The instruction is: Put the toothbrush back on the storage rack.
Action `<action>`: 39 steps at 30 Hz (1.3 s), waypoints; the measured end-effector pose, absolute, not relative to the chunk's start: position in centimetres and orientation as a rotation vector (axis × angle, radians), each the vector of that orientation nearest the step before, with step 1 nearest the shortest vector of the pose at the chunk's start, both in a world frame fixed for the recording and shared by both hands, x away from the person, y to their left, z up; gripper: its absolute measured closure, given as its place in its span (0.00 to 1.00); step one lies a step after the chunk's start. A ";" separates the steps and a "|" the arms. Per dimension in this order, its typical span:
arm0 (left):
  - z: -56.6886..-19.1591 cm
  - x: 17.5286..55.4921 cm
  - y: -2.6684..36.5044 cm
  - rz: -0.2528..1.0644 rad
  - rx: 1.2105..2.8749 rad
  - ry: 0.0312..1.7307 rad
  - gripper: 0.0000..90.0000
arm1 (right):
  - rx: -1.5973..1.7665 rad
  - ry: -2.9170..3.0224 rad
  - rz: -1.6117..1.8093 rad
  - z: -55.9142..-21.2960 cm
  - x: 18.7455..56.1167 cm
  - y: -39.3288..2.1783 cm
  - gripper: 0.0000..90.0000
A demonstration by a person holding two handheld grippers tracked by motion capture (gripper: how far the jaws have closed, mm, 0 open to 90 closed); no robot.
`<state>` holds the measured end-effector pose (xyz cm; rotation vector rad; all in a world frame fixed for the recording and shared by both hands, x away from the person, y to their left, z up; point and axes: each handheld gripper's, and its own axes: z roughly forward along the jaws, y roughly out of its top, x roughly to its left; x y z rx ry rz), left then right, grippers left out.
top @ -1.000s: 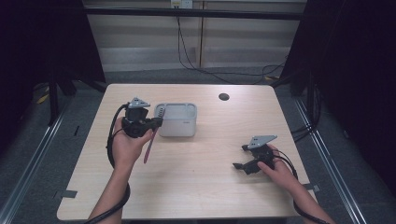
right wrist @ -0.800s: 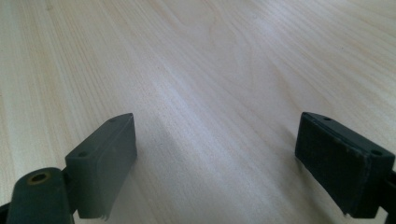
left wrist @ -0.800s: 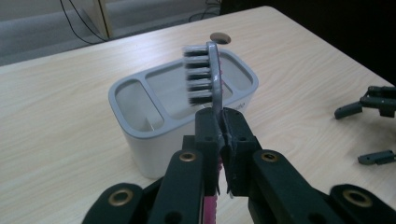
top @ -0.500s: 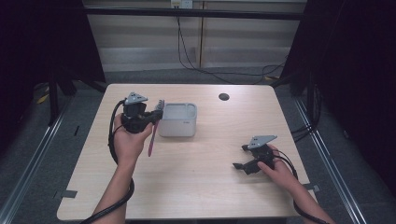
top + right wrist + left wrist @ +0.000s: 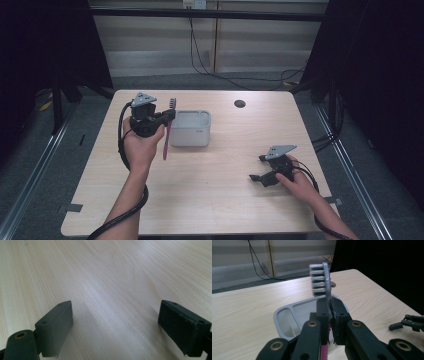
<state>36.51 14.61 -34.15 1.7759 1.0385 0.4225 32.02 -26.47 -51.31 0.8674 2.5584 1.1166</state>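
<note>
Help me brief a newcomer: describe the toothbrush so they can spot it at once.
On the wooden table, look left of the grey two-compartment tray. There the left tool is shut on the toothbrush, held upright above the table. Its pink handle and grey bristled head set it apart.

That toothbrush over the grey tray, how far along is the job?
Picked up already: the left gripper is shut on the toothbrush, bristles up, beside the grey tray. In hand: carrying it there. Left: probably setting it inside. The right gripper rests open on the table.
</note>
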 end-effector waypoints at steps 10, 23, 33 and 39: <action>-33.5 36.9 14.3 0.446 1.749 1.041 0.95 | 0.868 2.559 1.117 -51.3 32.0 -26.5 0.14; -32.4 37.6 14.5 0.472 1.672 1.055 0.95 | 0.868 2.558 1.117 -51.3 32.0 -26.5 0.14; -31.5 38.2 14.5 0.500 1.652 1.050 0.95 | 0.871 2.557 1.118 -51.3 32.0 -26.5 0.14; -30.7 38.5 14.2 0.517 1.650 1.044 0.95 | 0.868 2.556 1.119 -51.3 32.0 -26.5 0.14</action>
